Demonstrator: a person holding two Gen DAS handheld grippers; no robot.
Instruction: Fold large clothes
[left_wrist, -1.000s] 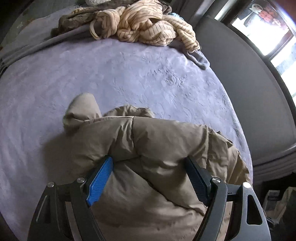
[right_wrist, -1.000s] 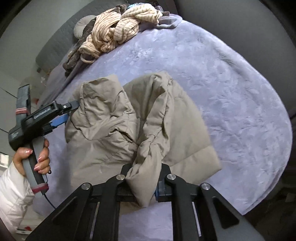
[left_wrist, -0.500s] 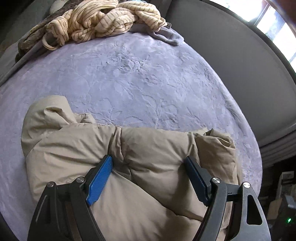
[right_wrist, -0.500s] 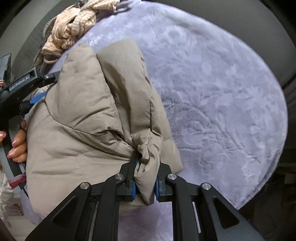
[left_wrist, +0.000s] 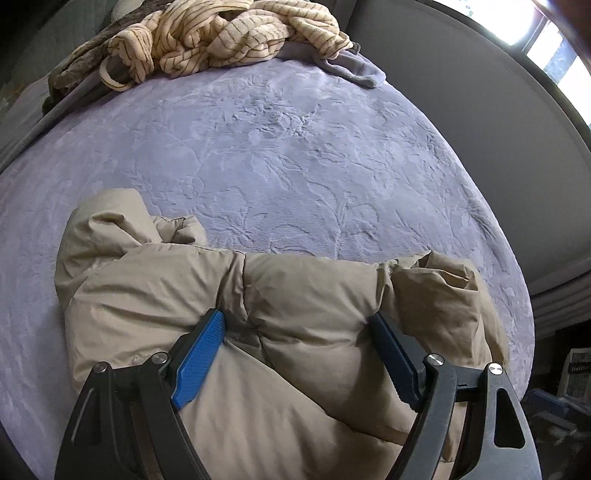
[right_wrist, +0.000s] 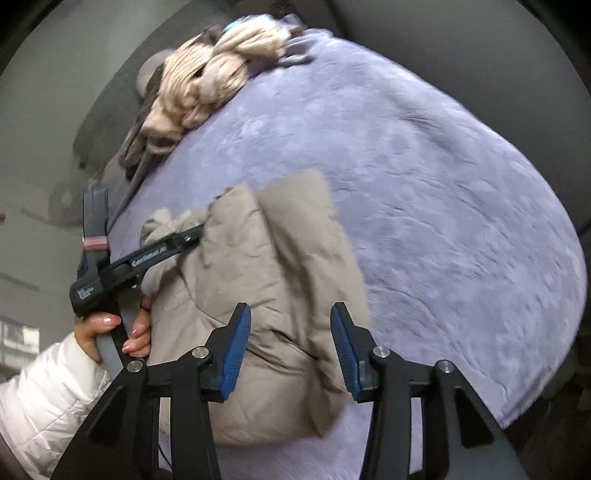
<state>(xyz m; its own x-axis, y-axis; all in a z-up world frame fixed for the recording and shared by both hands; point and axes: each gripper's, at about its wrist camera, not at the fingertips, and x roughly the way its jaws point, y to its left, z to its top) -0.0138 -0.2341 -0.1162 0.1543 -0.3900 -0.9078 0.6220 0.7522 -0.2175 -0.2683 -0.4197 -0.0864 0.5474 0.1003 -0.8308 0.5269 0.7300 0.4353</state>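
A puffy tan jacket (left_wrist: 147, 295) lies bunched on the purple bed cover (left_wrist: 295, 147). My left gripper (left_wrist: 295, 317) spans a thick fold of it, and both blue pads dig into the padding while the jaws ease slightly wider. In the right wrist view the jacket (right_wrist: 266, 258) lies folded over itself. My right gripper (right_wrist: 290, 308) hovers over its near edge. Its jaws are opening and the fabric lies below them, free of the pads. A hand (right_wrist: 107, 328) in a white sleeve holds the left gripper's handle at the jacket's left side.
A heap of cream striped clothes (left_wrist: 229, 33) over darker garments lies at the far end of the bed (right_wrist: 461, 184). A grey padded wall (left_wrist: 480, 129) curves round the right side. The bed's right edge drops to a dark, cluttered floor (left_wrist: 561, 387).
My right gripper has let go of the bunched jacket edge and opened, drawing back a little. The jacket has been swung over and laid folded, and the left gripper keeps its wide grip.
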